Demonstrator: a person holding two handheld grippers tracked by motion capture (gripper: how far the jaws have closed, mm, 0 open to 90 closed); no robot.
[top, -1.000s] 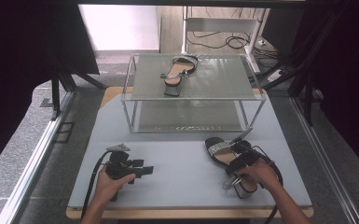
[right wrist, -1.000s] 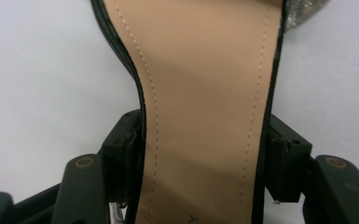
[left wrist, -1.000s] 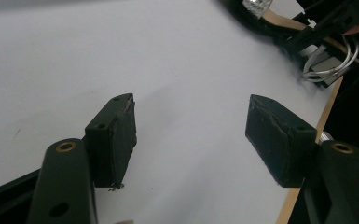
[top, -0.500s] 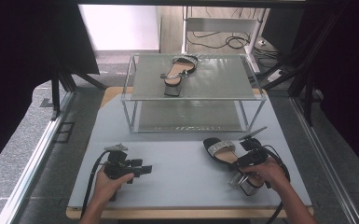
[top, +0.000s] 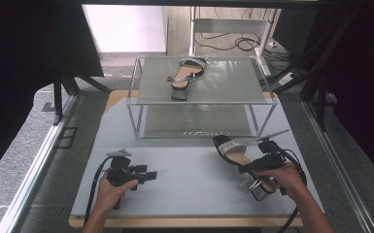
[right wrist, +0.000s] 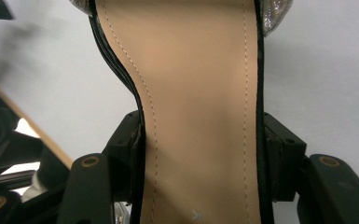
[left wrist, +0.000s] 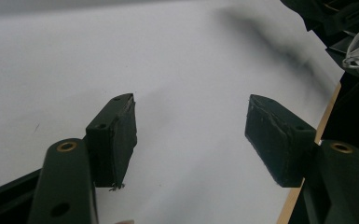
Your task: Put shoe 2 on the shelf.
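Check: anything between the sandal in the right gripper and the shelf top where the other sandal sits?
Nothing visible blocks it. The right gripper fingers clamp the sandal at its waist on the table, in front of the shelf. The other sandal lies left of centre on top; the right half of the top is bare.

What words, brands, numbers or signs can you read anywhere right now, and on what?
No readable text in any view.
Sandal in the right gripper: plain tan insole with stitching, no brand or size printed.
Sandal on the shelf: too small to show any marking.
Left gripper pads and the table: unmarked.
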